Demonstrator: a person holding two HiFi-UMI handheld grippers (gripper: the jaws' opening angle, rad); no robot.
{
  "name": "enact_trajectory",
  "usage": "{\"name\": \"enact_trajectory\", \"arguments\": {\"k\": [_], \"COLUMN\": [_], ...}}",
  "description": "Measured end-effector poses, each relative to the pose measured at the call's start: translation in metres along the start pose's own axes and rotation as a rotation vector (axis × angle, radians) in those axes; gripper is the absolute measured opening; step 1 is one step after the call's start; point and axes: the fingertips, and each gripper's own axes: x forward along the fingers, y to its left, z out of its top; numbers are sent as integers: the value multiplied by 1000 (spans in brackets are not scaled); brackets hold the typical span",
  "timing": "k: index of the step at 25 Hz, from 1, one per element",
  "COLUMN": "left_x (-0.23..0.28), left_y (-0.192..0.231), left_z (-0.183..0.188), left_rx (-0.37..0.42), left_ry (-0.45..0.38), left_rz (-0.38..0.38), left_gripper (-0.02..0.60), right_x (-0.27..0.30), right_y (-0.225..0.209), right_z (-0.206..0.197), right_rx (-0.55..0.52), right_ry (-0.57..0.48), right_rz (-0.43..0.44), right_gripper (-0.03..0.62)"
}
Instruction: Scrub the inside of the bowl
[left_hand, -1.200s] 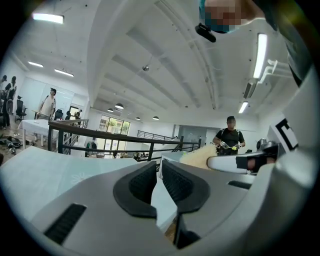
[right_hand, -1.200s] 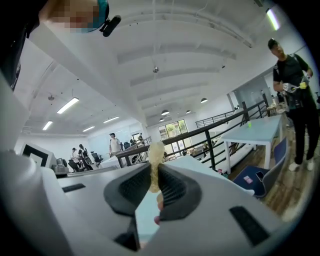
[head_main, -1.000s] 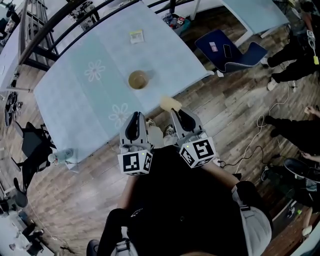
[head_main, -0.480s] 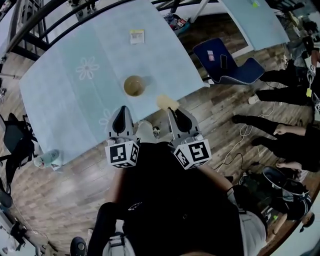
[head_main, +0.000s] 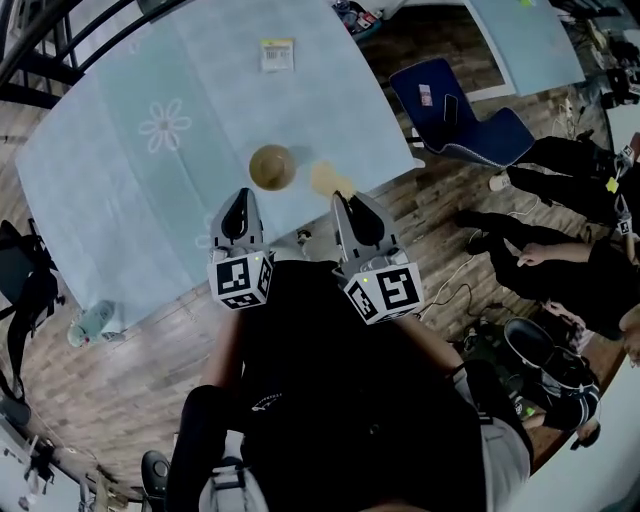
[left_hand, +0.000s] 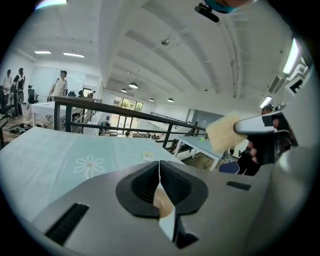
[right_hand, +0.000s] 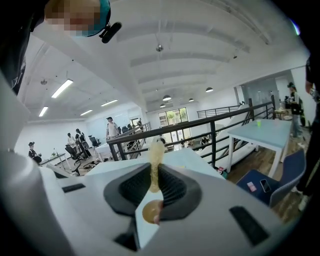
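A tan bowl (head_main: 271, 166) stands on the pale blue table (head_main: 130, 200) near its front edge. Through the jaw notches it also shows as a brown round, the bowl (left_hand: 162, 202) and the bowl (right_hand: 150, 211). My right gripper (head_main: 340, 198) is shut on a yellow sponge (head_main: 328, 178), which hangs just right of the bowl over the table edge. The sponge (right_hand: 156, 160) stands pinched between the right gripper's pads. My left gripper (head_main: 242, 197) is shut with nothing in it, just short of the bowl on its left. From the left gripper view the sponge (left_hand: 223, 132) sticks out of the right gripper (left_hand: 260, 125).
A small printed card (head_main: 277, 54) lies at the table's far side. A blue chair (head_main: 460, 105) stands to the right, with people (head_main: 570, 250) beyond it. A bottle (head_main: 90, 322) lies on the wooden floor at left. A black railing (left_hand: 125, 112) runs behind the table.
Both grippers have moved forward to the table edge, closer to the bowl. The sponge now hangs right beside the bowl instead of short of the table.
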Motion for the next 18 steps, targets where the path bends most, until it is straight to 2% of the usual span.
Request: {"name": "enact_trajectory", "arguments": {"k": [8,18], "left_x": [42,73], "left_y": [30,54], "left_z": [-42,-109], "left_rx": [-17,-189], "left_ry": [125,295], "left_rz": [9,50], "left_gripper": [17,34], "right_x": [34,44], "right_y": [8,12], "right_z": [-7,-10], "right_rx": [-10,-18], "right_ry": [51,77], "right_rz": [16,-1], "right_gripper": [49,49]}}
